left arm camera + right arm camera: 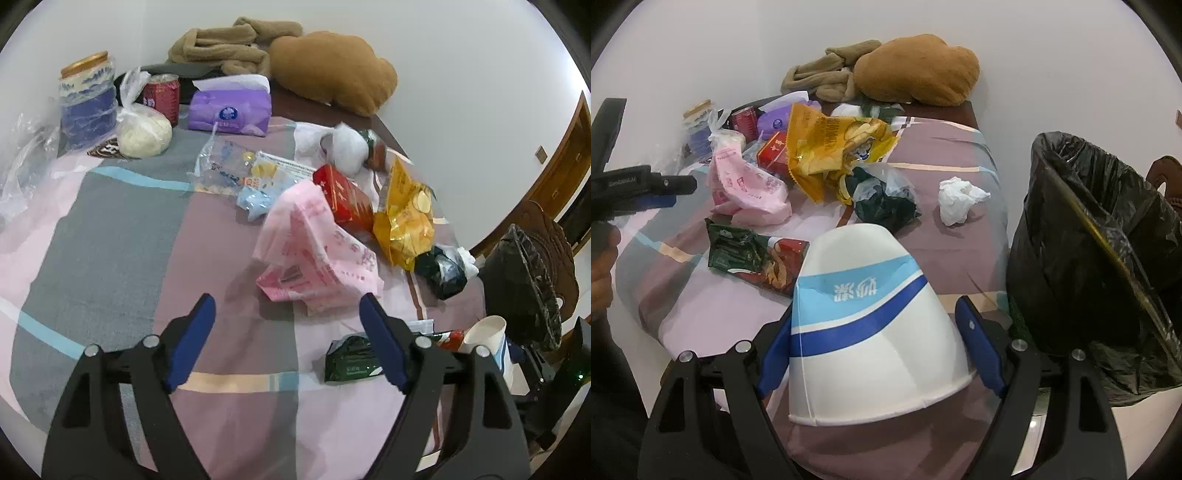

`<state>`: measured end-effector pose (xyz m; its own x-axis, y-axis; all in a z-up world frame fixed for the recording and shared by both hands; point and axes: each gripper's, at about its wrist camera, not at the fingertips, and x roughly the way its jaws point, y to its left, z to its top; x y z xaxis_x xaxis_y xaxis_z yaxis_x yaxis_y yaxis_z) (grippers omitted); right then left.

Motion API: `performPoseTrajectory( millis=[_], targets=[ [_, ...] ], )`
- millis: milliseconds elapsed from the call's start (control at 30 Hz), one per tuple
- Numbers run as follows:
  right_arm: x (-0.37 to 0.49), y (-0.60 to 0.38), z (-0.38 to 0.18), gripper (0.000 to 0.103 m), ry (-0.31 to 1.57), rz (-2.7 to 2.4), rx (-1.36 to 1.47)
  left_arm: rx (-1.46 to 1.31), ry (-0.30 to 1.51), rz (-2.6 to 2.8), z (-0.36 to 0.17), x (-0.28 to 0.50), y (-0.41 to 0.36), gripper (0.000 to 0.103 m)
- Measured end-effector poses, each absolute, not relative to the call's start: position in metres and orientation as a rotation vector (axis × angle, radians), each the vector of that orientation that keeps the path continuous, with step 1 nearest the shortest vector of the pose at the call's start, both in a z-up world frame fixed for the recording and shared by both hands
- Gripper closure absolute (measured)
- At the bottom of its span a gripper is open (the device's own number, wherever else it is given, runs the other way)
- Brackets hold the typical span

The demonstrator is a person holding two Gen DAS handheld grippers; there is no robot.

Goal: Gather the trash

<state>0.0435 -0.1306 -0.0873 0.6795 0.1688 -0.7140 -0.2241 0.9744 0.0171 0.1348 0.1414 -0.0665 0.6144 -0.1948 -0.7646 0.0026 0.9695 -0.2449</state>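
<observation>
My right gripper [875,321] is shut on a white paper cup [871,332] with blue stripes, held bottom-forward above the table's near edge, left of the black-lined trash bin [1108,240]. The cup also shows in the left wrist view [484,332]. My left gripper [288,314] is open and empty above the cloth, just short of a pink plastic bag [317,251]. Trash on the table: a yellow chip bag [831,147], a red box [343,195], a dark green wrapper [351,358], a crumpled white tissue [956,199] and a dark plastic wad [886,203].
A purple tissue pack [229,110], a red can [162,96], a blue-and-white jar [86,99] and a bagged white lump [144,133] stand at the back left. A brown cushion [332,74] and a tan cloth [229,44] lie by the wall. The bin stands off the table's right edge.
</observation>
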Motion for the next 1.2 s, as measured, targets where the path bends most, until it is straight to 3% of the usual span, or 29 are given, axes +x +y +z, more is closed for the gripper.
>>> performPoseTrajectory(
  millis=[500, 667, 833, 1000, 1100, 1167, 1200],
  targets=[
    [0.047, -0.138, -0.090, 0.023, 0.809, 0.217, -0.060, -0.109, 1.043, -0.436, -0.095, 0.137, 0.073, 0.022],
    [0.046, -0.138, -0.091, 0.023, 0.809, 0.213, -0.058, -0.011, 1.003, -0.570, -0.087, 0.102, 0.068, 0.022],
    [0.047, -0.140, -0.092, 0.023, 0.813, 0.207, -0.049, 0.130, 0.869, -0.540, -0.071, 0.082, 0.053, 0.014],
    [0.045, -0.140, -0.093, 0.023, 0.816, 0.201, -0.060, 0.159, 0.931, -0.494, -0.084, 0.110, 0.033, 0.014],
    [0.045, -0.142, -0.092, 0.023, 0.817, 0.192, -0.066, 0.172, 0.976, -0.508, -0.097, 0.120, 0.027, 0.022],
    [0.045, -0.143, -0.092, 0.023, 0.818, 0.188, -0.067, 0.172, 1.005, -0.508, -0.104, 0.123, 0.026, 0.044],
    [0.045, -0.144, -0.092, 0.023, 0.818, 0.187, -0.067, 0.168, 1.029, -0.503, -0.109, 0.125, 0.026, 0.051]
  ],
)
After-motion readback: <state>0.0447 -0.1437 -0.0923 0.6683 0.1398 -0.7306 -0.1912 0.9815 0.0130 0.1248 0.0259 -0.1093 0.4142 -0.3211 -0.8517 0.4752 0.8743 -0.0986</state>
